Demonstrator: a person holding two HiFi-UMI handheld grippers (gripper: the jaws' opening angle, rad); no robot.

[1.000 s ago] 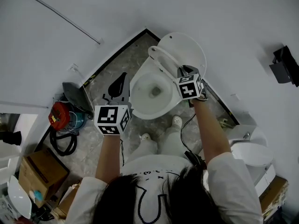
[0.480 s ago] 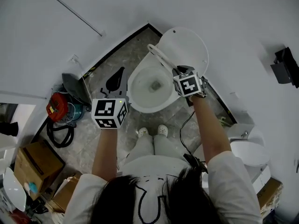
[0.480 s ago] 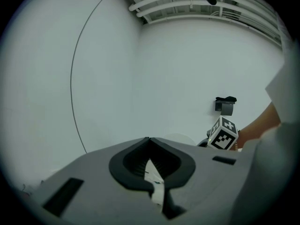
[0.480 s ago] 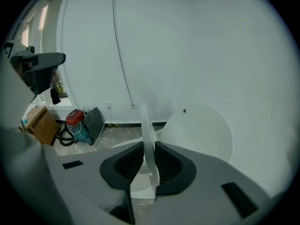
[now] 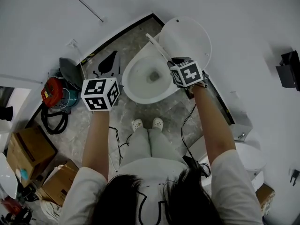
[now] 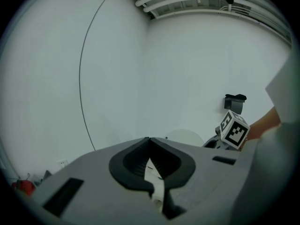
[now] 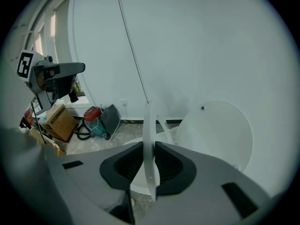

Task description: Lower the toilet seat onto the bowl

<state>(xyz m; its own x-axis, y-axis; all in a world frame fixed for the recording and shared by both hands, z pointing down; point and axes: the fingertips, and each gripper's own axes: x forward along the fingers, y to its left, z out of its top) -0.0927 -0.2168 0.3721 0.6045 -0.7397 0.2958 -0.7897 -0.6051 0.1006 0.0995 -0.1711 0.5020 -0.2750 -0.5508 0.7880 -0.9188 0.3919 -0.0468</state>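
The right gripper is clenched on the thin edge of the toilet seat. The seat stands raised off the bowl, in front of the upright lid. The left gripper, jaws pressed together on nothing, hangs above the floor left of the bowl.

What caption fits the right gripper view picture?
Right gripper pinches the raised toilet seat edge-on, with the open lid standing behind it.
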